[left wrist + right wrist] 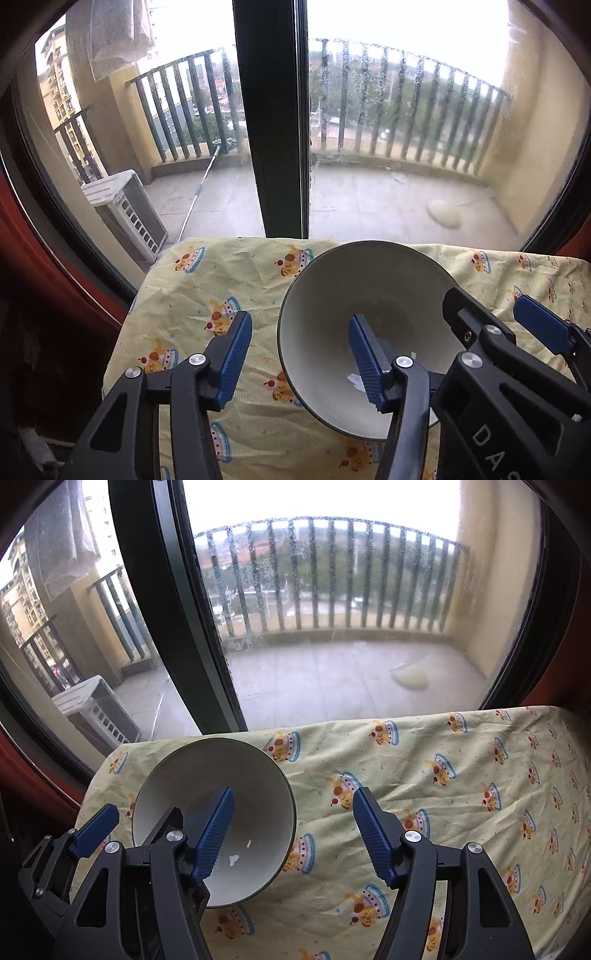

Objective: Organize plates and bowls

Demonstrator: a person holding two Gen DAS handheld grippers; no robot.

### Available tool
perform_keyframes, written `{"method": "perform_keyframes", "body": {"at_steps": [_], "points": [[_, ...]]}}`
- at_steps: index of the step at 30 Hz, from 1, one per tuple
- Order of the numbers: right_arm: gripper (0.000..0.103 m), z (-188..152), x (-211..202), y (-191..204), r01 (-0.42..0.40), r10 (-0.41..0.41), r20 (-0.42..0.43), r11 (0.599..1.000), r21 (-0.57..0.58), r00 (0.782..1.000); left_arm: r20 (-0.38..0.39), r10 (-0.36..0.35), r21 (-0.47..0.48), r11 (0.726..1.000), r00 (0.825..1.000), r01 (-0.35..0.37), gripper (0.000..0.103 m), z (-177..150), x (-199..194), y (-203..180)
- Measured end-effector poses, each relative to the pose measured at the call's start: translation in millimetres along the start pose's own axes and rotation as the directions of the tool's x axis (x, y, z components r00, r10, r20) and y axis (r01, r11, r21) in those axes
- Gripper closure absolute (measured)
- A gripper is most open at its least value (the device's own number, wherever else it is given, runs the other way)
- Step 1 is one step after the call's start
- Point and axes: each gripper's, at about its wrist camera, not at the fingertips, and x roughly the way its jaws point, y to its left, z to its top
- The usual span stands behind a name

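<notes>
A white bowl with a dark outside [388,295] stands on a table covered with a yellow cartoon-print cloth [207,280]. It also shows in the right wrist view [229,771]. My left gripper [299,358] is open and empty; its right finger reaches over the bowl's inside and its left finger is over the cloth. My right gripper [293,830] is open and empty; its left finger is over the bowl and its right finger is over the cloth. The right gripper also shows at the right of the left wrist view [495,317]. No plates are in view.
The table's far edge [369,723] stands against a large glass door with a dark frame [273,122]. Beyond the glass are a balcony with railings and an air-conditioner unit [122,210]. The cloth [480,775] stretches away to the right of the bowl.
</notes>
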Motion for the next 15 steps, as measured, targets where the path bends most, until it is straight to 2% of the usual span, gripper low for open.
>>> {"method": "perform_keyframes", "body": {"at_steps": [1, 3, 8, 14, 15], "points": [[0.038, 1.3, 5.3, -1.0, 0.000, 0.000, -0.007, 1.000, 0.005, 1.000, -0.007, 0.001, -0.003, 1.000, 1.000, -0.002, 0.048, 1.4, 4.3, -0.8], [0.040, 2.4, 13.8, -0.5, 0.002, -0.002, -0.019, 1.000, 0.016, 1.000, -0.015, 0.006, -0.008, 1.000, 1.000, -0.006, 0.056, 2.2, 11.9, -0.8], [0.051, 4.7, 30.5, 1.4, 0.008, -0.008, -0.039, 1.000, 0.023, 0.999, -0.029, 0.029, -0.006, 1.000, 0.999, -0.030, 0.069, 6.4, 25.0, -1.6], [0.068, 8.6, 46.8, -1.1, -0.037, 0.041, -0.069, 0.998, 0.050, 0.997, -0.051, -0.001, -0.010, 1.000, 0.999, 0.001, 0.077, 13.1, 31.5, -3.5], [0.074, 9.9, 47.3, -0.6, -0.051, 0.055, -0.073, 0.997, 0.051, 0.996, -0.051, -0.007, -0.014, 1.000, 0.999, 0.007, 0.078, 13.6, 31.0, -2.6]]}}
